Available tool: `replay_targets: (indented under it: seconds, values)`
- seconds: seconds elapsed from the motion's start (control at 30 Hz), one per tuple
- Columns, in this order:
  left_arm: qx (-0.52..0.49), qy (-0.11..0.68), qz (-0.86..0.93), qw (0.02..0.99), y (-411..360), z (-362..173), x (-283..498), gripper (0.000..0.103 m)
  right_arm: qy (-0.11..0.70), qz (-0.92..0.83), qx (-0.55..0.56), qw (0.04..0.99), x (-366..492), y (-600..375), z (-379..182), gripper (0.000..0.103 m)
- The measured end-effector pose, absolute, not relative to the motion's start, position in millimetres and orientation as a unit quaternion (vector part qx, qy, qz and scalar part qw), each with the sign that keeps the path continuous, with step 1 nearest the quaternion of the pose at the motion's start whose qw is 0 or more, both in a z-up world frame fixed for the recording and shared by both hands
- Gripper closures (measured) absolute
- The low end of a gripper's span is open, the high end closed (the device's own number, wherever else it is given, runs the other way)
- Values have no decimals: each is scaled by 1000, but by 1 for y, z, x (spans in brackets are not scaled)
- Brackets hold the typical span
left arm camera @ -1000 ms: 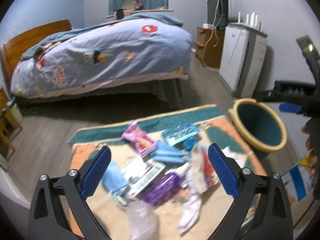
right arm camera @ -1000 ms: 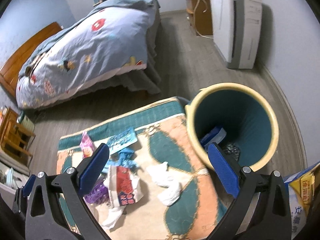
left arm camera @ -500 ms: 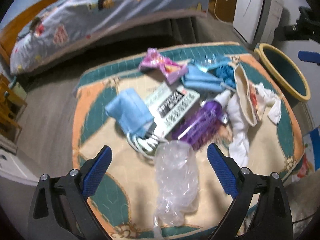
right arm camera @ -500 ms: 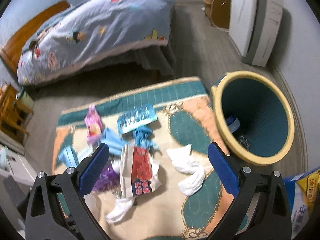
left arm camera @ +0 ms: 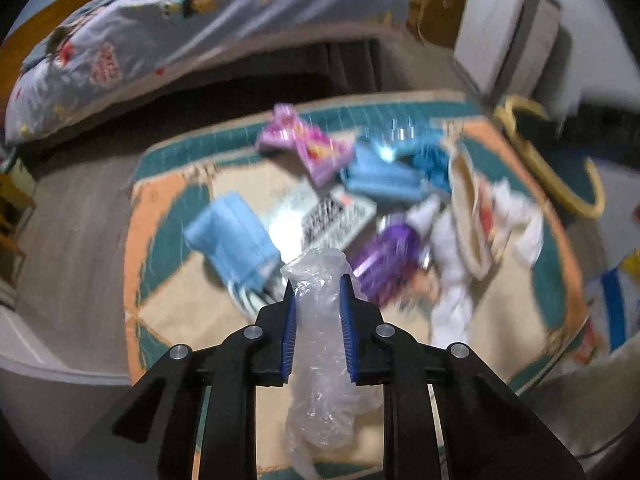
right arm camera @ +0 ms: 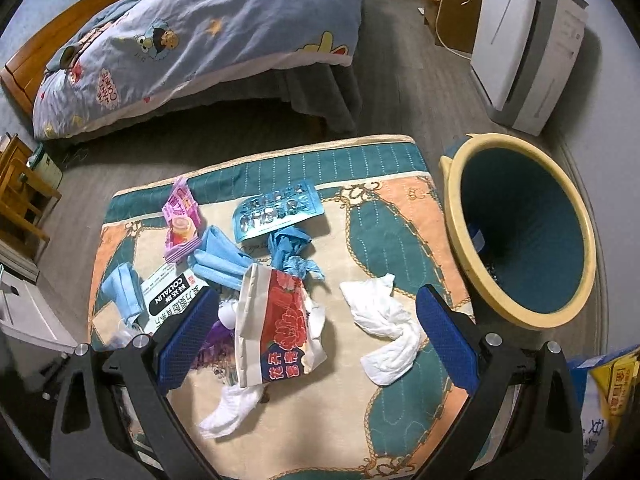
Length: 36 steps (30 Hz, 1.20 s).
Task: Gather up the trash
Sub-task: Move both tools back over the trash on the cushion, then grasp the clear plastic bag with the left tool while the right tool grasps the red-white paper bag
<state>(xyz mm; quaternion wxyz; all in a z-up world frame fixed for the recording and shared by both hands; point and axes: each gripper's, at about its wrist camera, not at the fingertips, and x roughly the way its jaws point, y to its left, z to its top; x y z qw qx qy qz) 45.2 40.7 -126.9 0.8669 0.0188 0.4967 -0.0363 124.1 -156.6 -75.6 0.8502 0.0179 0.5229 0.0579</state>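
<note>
i'm now clamping my left gripper (left arm camera: 318, 312), wide open a moment ago, on the clear plastic bag (left arm camera: 320, 344) above the rug (right arm camera: 400, 240), ready for the bin (right arm camera: 520, 232) beyond, while my right gripper (right arm camera: 316, 340) is hovering spread over the wrapper pile.
</note>
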Motion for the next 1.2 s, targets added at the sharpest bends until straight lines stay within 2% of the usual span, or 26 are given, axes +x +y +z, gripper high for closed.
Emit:
replay_targets:
  seconds: [0.23,0.7,0.77,0.83,0.9,1.03,1.2]
  values:
    - [-6,452,-17,892,49,-102,56,82,535,68,1,842,132,-145,-89,6]
    - [-18,443,-12,896,58,-99,70,82,566,102,-23,818,146,-111,-124,7]
    - [-17,444,-13,896,58,-100,71,82,574,106,-22,812,147,-110,-130,20]
    - [-20,444,-14,896,59,-100,72,82,590,110,-13,800,150,-110,-137,50]
    - [-24,442,-16,897,60,-99,73,82,597,113,-4,794,151,-113,-138,65]
    - [-26,439,-17,898,59,-97,76,82,588,121,6,800,150,-119,-129,80]
    - [-30,433,-20,901,53,-93,79,82,580,116,13,806,147,-130,-118,87]
